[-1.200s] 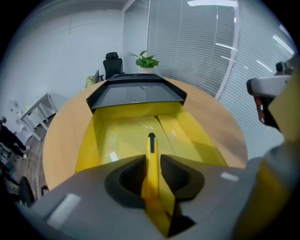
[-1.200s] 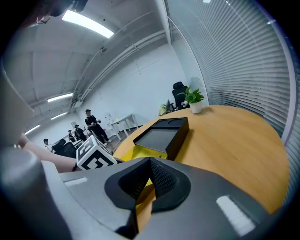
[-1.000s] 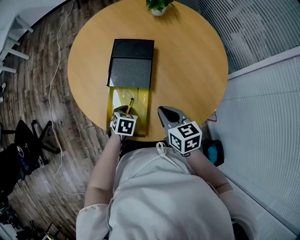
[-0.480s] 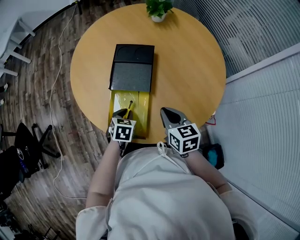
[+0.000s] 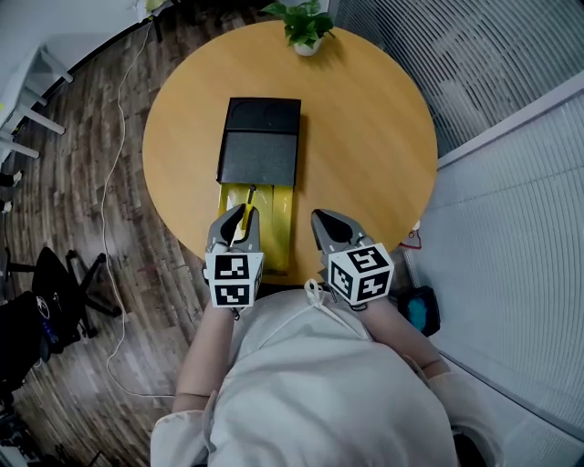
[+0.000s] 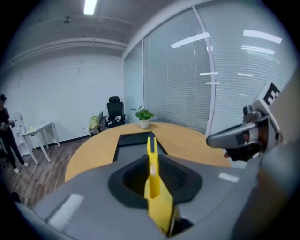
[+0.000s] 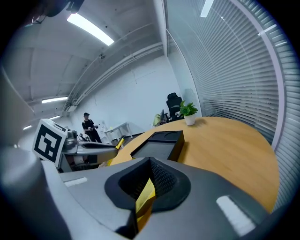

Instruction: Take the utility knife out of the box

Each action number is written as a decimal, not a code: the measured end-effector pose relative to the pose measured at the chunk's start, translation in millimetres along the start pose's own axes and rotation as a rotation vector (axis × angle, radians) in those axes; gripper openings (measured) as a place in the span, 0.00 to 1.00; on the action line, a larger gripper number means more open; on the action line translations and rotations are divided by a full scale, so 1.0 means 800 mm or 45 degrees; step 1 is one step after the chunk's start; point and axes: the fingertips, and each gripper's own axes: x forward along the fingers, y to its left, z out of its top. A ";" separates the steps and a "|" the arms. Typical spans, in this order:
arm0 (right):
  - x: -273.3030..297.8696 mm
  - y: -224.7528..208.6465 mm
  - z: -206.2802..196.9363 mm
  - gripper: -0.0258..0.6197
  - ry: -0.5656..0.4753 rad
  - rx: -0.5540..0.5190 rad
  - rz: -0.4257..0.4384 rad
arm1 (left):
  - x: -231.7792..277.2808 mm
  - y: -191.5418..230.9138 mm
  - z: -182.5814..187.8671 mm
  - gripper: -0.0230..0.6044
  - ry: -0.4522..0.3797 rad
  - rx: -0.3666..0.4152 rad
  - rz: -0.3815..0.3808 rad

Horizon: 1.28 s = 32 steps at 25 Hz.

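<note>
A black box [image 5: 259, 146] lies on the round wooden table [image 5: 365, 119], its yellow inner tray [image 5: 276, 223] slid out toward me. My left gripper [image 5: 239, 212] hangs above the tray's near left part, shut on the yellow utility knife [image 6: 153, 176]. The knife stands up between the jaws, its black slot toward the box [image 6: 135, 139]. My right gripper [image 5: 321, 219] hovers right of the tray, apart from it. Its jaws [image 7: 149, 165] are closed on a thin yellow piece [image 7: 145, 196] with a dark edge; what it is I cannot tell.
A potted plant [image 5: 306, 27] stands at the table's far edge. A wall of blinds [image 5: 511, 182] runs along the right. On the wood floor at left are an office chair [image 5: 55, 274] and a cable [image 5: 108, 182]. A person [image 7: 89, 124] stands far off.
My left gripper has lifted up out of the yellow tray with the knife in its jaws. The right gripper has risen slightly and stays beside the tray.
</note>
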 end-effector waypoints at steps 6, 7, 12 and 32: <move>-0.019 0.017 0.039 0.04 -0.095 -0.078 -0.014 | -0.048 -0.006 0.079 0.14 -0.226 0.001 -0.030; -0.022 0.018 0.047 0.04 -0.115 -0.096 -0.024 | -0.054 -0.008 0.088 0.14 -0.253 0.005 -0.038; -0.035 0.028 0.077 0.04 -0.194 -0.128 -0.051 | -0.076 -0.012 0.105 0.14 -0.326 0.016 -0.050; -0.042 0.037 0.082 0.04 -0.190 -0.172 -0.068 | -0.078 -0.013 0.096 0.14 -0.317 -0.052 -0.045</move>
